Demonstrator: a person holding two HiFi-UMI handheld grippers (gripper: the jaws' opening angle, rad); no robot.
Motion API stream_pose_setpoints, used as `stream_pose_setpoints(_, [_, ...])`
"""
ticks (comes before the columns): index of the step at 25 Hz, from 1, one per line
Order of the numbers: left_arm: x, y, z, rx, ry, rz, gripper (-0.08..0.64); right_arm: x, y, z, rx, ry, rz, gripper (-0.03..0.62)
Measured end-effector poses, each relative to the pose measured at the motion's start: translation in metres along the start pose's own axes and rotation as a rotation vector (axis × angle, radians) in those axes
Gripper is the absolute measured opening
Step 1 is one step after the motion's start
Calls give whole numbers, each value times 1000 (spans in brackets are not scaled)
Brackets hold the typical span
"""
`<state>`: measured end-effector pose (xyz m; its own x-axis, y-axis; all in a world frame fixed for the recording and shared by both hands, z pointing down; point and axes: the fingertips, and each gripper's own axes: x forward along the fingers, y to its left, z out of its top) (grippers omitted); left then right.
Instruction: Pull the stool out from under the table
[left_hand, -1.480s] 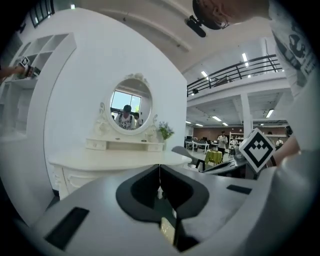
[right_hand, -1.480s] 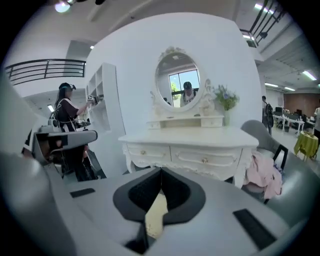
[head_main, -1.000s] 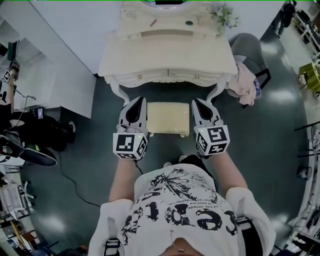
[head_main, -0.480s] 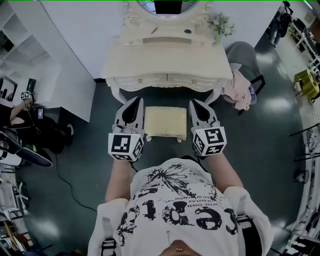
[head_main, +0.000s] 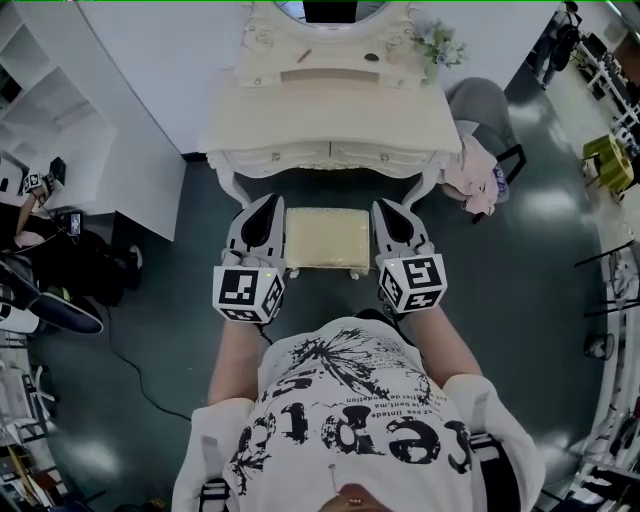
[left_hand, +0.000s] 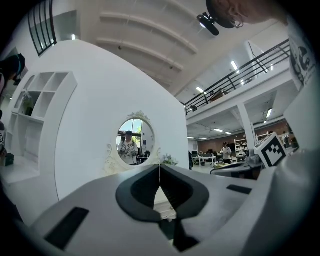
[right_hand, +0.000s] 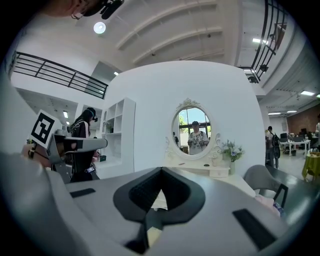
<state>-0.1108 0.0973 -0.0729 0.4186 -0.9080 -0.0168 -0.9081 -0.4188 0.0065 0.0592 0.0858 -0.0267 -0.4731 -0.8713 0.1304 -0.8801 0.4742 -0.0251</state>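
The cream cushioned stool (head_main: 326, 238) stands on the dark floor just in front of the white dressing table (head_main: 335, 110), in the head view. My left gripper (head_main: 268, 200) lies along the stool's left side and my right gripper (head_main: 385, 205) along its right side. Both point toward the table. In the left gripper view the left gripper (left_hand: 160, 167) has its jaws meeting at the tips with nothing between them. The right gripper (right_hand: 161, 171) stands the same way in its own view. Whether either gripper touches the stool I cannot tell.
An oval mirror (right_hand: 191, 131) and a flower pot (head_main: 437, 45) sit on the table. A grey chair (head_main: 485, 105) with a pink cloth (head_main: 470, 180) stands right of the table. White shelves (head_main: 60, 150) and a floor cable (head_main: 140, 360) are at left.
The head view has shifted a little. Both grippers keep their places beside the stool, and their jaws stay shut.
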Motion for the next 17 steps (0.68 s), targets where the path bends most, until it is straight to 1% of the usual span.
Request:
stream_pose_setpoints(4, [-5,0,-7,-2,15,-2,20,-1,3,-3,-24,-8,-14,17])
stream_pose_setpoints(10, [-8,3,-17,-6,46,3,20,-1,8,-9,-34,-2,-17,17])
stream_pose_setpoints(17, [-5,4,-21,-3,45,-2,20,5,6,-12,-25,-6,-19,17])
